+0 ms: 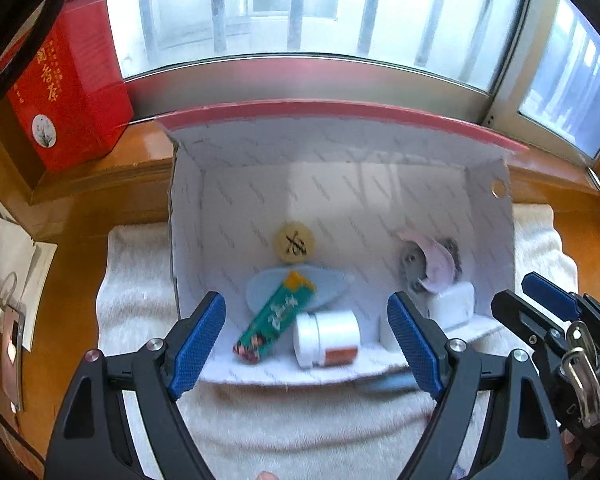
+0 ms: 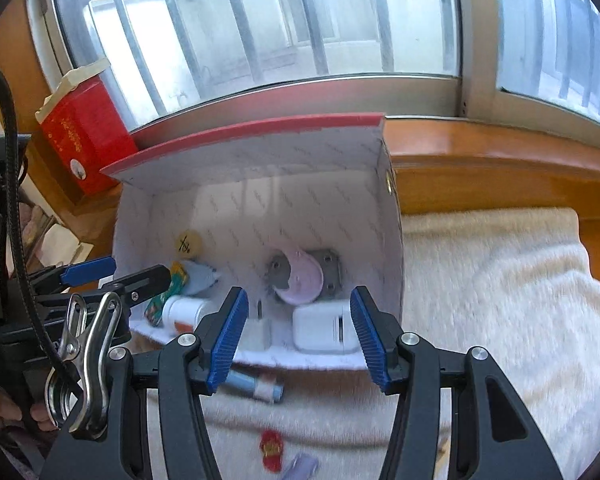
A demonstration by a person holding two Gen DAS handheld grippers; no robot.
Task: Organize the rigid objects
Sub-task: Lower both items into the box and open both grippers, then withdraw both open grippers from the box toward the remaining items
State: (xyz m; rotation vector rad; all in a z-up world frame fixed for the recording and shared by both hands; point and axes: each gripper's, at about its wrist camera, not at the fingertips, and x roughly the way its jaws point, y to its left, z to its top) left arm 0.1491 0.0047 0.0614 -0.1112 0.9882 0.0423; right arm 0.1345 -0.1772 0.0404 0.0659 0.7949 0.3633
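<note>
An open white box [image 1: 188,208] with a red lid [image 2: 236,132] sits on a white towel. Inside lie a green packet [image 1: 274,318], a white jar [image 1: 326,338], a round yellow token [image 1: 294,241], a pale blue oval piece [image 1: 332,284], a pink crescent [image 1: 436,262] on grey metal parts, and a white charger block [image 2: 324,328]. My left gripper [image 1: 306,344] is open and empty at the box's front edge. My right gripper [image 2: 298,336] is open and empty in front of the charger block. A blue tube [image 2: 256,386], a red tag [image 2: 271,450] and a lilac piece [image 2: 300,466] lie on the towel outside the box.
The white towel [image 2: 500,300] covers an orange wooden table [image 1: 72,280]. A red carton [image 1: 68,80] stands at the back left by the window sill [image 2: 480,140]. Papers [image 1: 16,264] lie at the left edge.
</note>
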